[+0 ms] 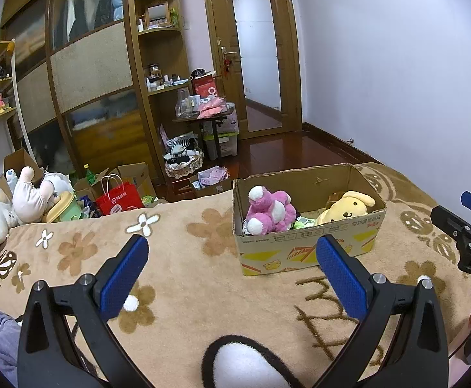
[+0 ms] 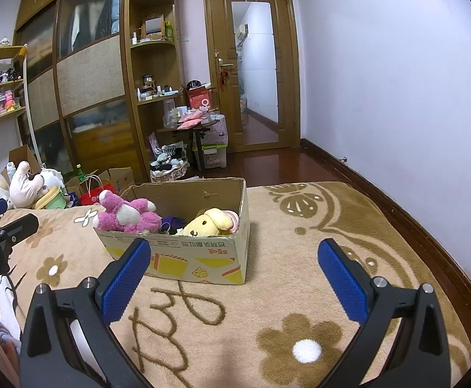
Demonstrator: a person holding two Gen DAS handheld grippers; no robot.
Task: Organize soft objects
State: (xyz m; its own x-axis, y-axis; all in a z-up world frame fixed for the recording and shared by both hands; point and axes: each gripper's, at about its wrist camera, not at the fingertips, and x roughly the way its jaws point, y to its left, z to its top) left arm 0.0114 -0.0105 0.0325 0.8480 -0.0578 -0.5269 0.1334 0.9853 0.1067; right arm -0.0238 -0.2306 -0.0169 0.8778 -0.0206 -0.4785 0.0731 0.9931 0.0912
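1. Left wrist view: the left gripper (image 1: 232, 270) hangs over the tan flowered blanket (image 1: 187, 278) with its blue pads spread wide and nothing between them. A cardboard box (image 1: 303, 242) stands on the blanket ahead and slightly to the right. Inside it, a pink plush (image 1: 269, 210) leans against the left end and a yellow dog plush (image 1: 347, 208) lies at the right end. More stuffed toys (image 1: 25, 194) are piled at the blanket's far left edge. The right gripper's tip shows at the right border.

2. Right wrist view: the right gripper (image 2: 233, 271) is also spread apart and empty above the blanket. The box sits ahead to the left, holding the pink plush and the yellow dog plush. The left gripper's tip shows at the left border.
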